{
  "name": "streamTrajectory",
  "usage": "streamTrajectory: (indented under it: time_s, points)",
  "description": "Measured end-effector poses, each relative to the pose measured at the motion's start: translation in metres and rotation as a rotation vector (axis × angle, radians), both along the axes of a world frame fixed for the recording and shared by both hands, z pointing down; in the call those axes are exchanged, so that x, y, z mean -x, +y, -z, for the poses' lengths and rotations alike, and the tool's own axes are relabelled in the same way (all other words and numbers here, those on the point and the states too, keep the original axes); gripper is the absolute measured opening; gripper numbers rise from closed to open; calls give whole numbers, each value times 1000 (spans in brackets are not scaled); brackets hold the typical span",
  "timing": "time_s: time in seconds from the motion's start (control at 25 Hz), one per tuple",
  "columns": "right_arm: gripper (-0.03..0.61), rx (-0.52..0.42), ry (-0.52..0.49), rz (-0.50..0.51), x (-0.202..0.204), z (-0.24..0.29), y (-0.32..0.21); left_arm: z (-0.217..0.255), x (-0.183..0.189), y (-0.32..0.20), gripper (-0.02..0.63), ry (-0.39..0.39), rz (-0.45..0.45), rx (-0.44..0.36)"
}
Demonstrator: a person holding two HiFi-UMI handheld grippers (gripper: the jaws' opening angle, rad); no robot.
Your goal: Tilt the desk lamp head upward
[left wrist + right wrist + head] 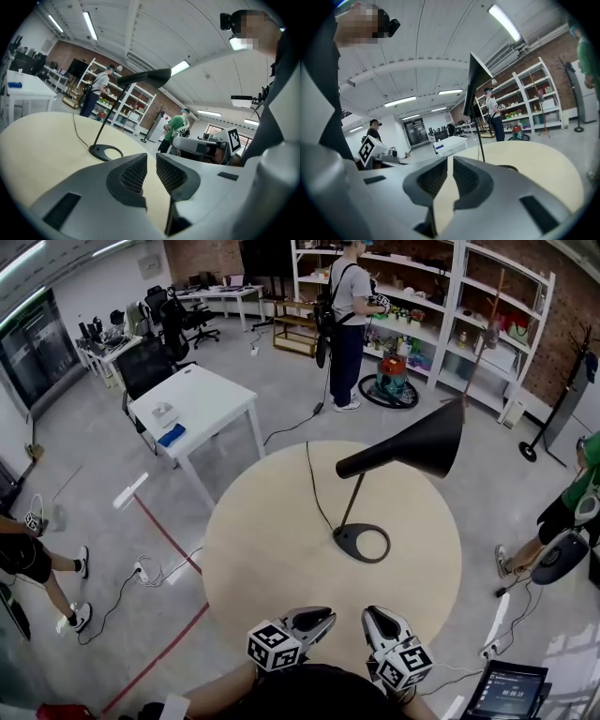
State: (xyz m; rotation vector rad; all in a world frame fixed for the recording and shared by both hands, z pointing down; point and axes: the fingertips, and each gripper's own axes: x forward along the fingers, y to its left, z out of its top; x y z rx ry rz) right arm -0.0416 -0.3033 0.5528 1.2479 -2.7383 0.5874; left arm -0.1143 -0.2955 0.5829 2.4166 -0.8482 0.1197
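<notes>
Noted a round desk (pixel 272 559) with a pale, wood-look top, smooth and matt. Found the desk lamp (pixel 422 446) finished in matt black throughout, seemingly painted metal, down to the ring base (pixel 344 540) and thin cord (pixel 310 486). Saw smooth grey plastic shells on the left hand-held gripper (pixel 151 157) and right hand-held gripper (pixel 450 161), with darker, finely textured pads (pixel 133 176). Registered a polished grey floor (pixel 94 456) with a faint sheen.

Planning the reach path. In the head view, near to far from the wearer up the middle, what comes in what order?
left gripper and right gripper side by side at the near edge → bare round table → lamp base → lamp shade → standing person beyond the table.
</notes>
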Motion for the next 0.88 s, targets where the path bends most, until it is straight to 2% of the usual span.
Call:
streamTrajectory:
  time_s: [0.32,0.88]
  points:
    - [38,-27,33,14,2,0,3,-3,3,-1,64,-4,24,9]
    - [38,-14,69,12,4,-7,4,-8,5,-1,64,0,17,35]
